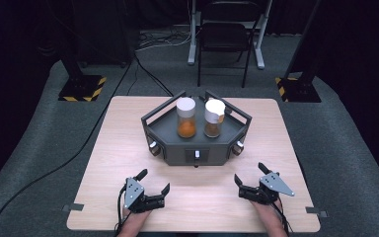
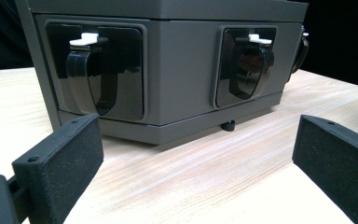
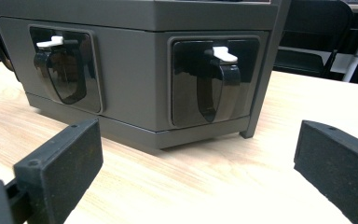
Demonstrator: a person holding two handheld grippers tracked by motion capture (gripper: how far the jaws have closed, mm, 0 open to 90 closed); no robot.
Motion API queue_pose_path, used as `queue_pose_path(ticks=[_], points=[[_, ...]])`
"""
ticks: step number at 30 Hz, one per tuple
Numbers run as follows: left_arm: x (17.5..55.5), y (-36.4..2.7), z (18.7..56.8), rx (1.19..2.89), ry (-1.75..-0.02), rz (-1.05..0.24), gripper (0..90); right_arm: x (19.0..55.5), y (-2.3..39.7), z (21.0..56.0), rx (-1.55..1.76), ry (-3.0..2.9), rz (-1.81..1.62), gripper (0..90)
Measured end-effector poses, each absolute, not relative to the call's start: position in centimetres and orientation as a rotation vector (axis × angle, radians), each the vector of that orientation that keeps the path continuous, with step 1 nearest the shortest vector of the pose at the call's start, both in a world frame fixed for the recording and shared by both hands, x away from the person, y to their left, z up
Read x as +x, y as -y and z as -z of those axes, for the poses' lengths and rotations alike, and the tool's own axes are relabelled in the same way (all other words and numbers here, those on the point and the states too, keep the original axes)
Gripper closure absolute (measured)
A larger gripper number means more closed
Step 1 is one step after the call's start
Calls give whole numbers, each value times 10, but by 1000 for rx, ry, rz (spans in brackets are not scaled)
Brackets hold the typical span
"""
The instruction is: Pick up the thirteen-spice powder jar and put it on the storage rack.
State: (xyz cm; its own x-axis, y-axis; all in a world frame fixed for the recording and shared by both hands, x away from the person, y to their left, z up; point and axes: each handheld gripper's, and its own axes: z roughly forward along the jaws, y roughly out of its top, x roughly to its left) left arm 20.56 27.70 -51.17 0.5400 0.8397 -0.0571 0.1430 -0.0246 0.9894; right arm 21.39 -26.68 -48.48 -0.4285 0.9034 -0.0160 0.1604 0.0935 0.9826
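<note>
Overhead, both tongs, left [image 1: 154,181] and right [image 1: 249,173], spread above pale wooden table [image 1: 128,148]; grey carpet [image 1: 345,148].

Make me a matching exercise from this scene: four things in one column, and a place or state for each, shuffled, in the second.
Things:
1. left gripper
2. right gripper
3. jar with orange powder
4. jar with brown powder

Places or states:
A. stands in the grey tray, on its right side in the high view
B. open, over the table's near left part
C. stands in the tray, on its left side in the high view
D. open, over the table's near right part

Pairs: 1-B, 2-D, 3-C, 4-A
</note>
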Motion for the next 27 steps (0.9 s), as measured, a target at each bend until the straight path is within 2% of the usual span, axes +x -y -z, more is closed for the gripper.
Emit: queue_pose_path(ticks=[27], points=[[206,-278,512,1511,-880,-682,17,212,279,497,1101,-1732,-1443,6]])
